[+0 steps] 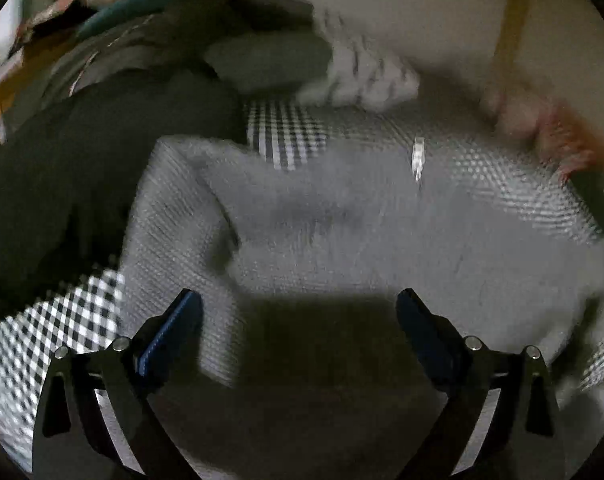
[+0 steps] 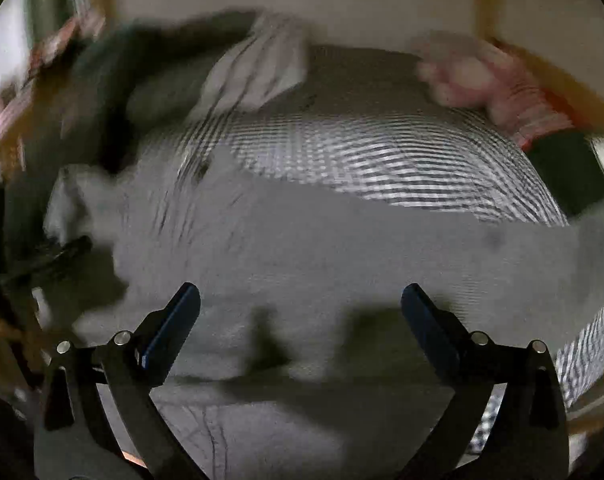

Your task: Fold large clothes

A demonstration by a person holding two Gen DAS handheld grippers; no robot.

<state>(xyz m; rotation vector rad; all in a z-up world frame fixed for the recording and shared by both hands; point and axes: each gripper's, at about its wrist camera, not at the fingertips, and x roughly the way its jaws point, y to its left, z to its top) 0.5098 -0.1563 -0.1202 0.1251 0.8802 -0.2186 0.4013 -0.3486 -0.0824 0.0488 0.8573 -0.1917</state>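
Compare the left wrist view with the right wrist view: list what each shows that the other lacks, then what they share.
Only the left wrist view shows the left gripper, jaws open and empty, and a small white tag on the grey garment.

Only the right wrist view shows the right gripper, jaws open and empty, and a dark object at the garment's left edge, too blurred to identify.

Both show the grey garment on a black-and-white checked cover, a pile of dark clothes at the left, and a pink item at the right.

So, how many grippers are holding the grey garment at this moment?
0. The left gripper is open above the grey garment, and the right gripper is open above it too; nothing sits between their jaws.
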